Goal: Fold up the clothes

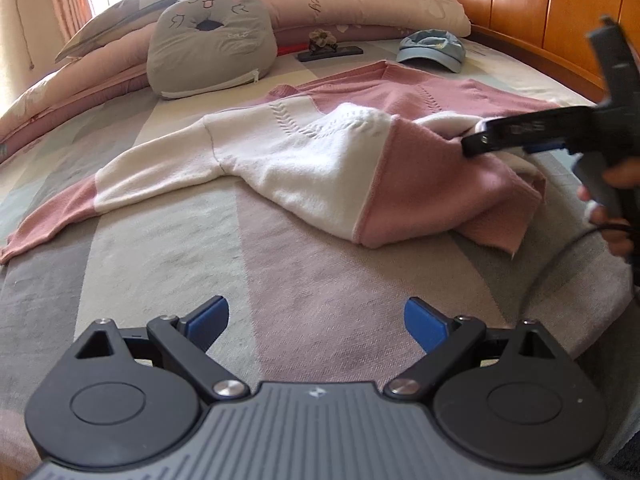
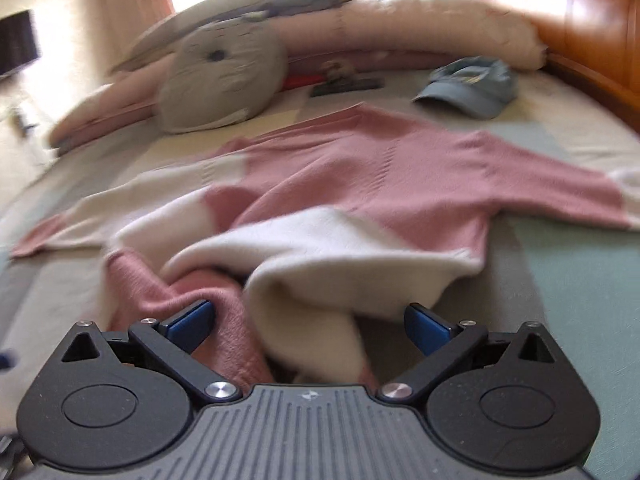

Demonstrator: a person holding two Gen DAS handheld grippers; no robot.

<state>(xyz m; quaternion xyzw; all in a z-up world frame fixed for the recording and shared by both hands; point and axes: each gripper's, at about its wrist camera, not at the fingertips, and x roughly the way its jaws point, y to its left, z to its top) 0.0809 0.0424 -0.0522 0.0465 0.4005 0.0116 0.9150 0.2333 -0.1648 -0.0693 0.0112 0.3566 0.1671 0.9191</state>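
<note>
Left wrist view: one pink-and-white sweater point(image 1: 320, 152) is lying rumpled on the bed point(image 1: 280, 280), looking soft, floppy and light; I'd be grabbing the hem corners. The left gripper point(image 1: 316, 324) is hovering with fingers apart and empty.

Right wrist view: the right gripper point(image 2: 308, 324) is sitting with fingers spread around bunched hem, not clamping. One cap point(image 2: 468, 88) too.

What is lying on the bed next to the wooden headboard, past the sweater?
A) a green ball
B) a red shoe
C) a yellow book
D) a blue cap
D: a blue cap lies on the bed beyond the pink and white sweater, near the wooden headboard.
</note>
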